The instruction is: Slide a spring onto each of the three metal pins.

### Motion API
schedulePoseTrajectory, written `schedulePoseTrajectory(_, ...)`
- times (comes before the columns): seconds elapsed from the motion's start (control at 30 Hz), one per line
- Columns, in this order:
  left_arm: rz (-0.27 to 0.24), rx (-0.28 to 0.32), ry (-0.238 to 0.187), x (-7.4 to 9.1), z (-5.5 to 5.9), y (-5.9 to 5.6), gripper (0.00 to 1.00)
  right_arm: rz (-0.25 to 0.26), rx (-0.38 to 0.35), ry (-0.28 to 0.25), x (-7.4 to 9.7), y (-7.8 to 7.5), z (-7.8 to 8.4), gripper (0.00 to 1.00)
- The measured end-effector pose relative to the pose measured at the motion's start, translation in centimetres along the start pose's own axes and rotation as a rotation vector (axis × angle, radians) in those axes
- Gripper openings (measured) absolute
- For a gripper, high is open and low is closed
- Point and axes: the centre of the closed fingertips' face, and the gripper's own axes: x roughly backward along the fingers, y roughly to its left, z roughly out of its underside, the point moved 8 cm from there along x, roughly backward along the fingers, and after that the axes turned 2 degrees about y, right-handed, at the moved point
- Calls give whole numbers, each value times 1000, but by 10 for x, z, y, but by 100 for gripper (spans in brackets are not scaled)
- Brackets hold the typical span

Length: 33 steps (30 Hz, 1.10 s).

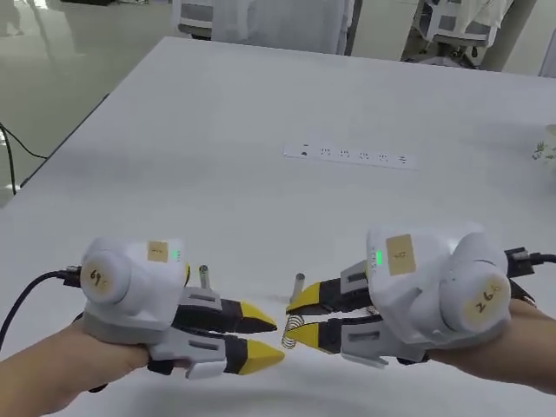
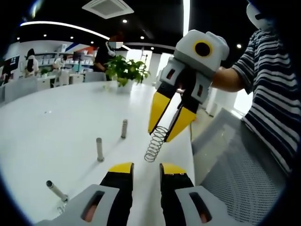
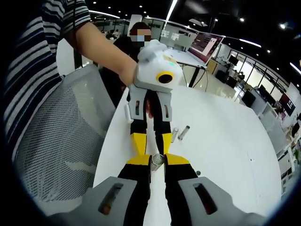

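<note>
At the near left of the white workbench (image 1: 261,113), the left gripper (image 1: 262,338) hangs low with its yellow-tipped jaws slightly spread and nothing between them. Beyond it, in the left gripper view, the nearest short grey metal pin (image 2: 56,190) and the middle pin (image 2: 99,149) both look bare. A faint coil may lie at the nearest one's foot, but that is too blurred to tell. The farthest pin (image 2: 124,128) looks ribbed along its length, as if a spring already sits on it, though it is too small to be sure. To the right, in the gap between the two grippers and just above the bench, the thin coiled steel-wire spring (image 2: 154,145) is held by one end. It is pinched between the yellow tips of the right gripper (image 1: 301,318), and its free end points toward the left gripper. This spring is on no pin yet. I judge that at most one pin is served, so the task is in its early part. This spring is yet to be threaded, and at least one more must follow.
</note>
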Motion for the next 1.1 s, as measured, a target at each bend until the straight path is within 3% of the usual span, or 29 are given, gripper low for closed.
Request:
schedulePoseTrajectory(0.83, -141, 54, -41, 36, 16, 3, 41, 28, 0, 27, -5, -3, 10, 7)
schedulePoseTrajectory(1.1, -192, 78, -69, 50, 22, 6, 56, 37, -8, 33, -3, -6, 14, 7)
